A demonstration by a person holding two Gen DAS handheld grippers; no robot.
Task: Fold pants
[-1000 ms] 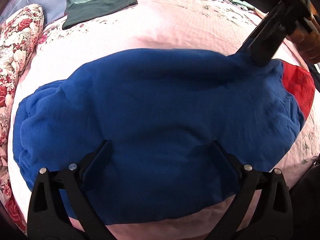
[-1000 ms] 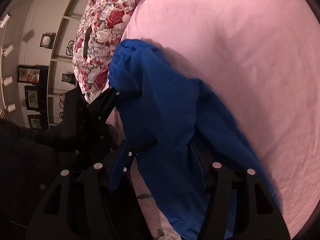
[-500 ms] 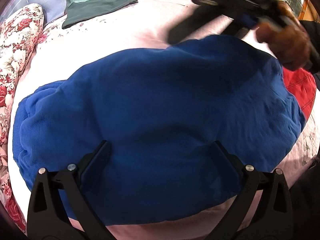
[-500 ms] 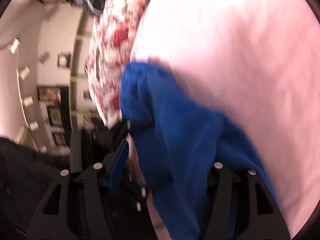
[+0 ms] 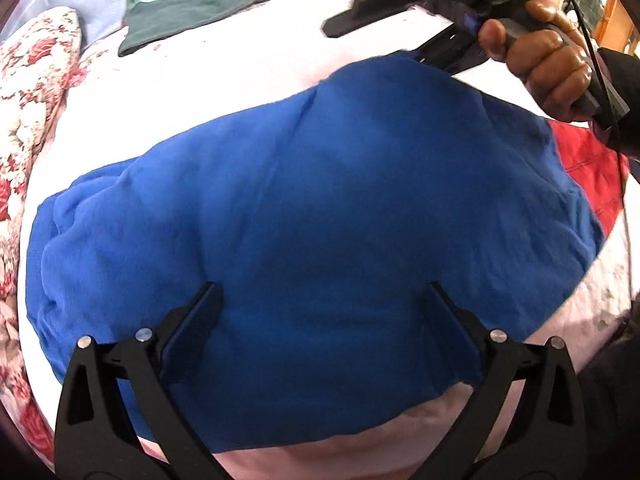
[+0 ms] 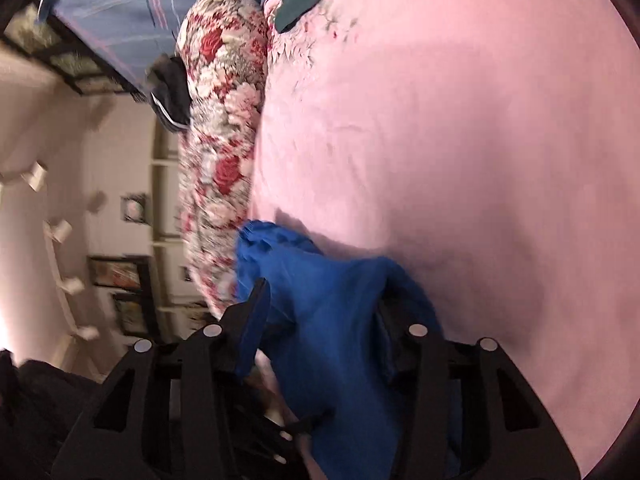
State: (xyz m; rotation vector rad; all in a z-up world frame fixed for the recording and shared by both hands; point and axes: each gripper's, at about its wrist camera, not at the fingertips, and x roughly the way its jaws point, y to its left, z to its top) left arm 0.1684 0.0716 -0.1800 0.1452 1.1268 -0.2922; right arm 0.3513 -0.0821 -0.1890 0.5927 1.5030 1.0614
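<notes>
Our left gripper [image 5: 320, 320] hovers with jaws spread wide, grasping nothing, directly over the near edge of the blue fleece pants [image 5: 304, 216]; they lie flat on the pink bedsheet [image 5: 224, 64], long axis running left to right across us; our right gripper [image 6: 320, 320] seems clenched on a lifted far-right fold, so we judge it the nearer hand for carrying that end leftward.

One blue pants [image 5: 312, 216], one floral pillow [image 6: 224, 128], two hand-held grippers [image 5: 320, 316].
</notes>
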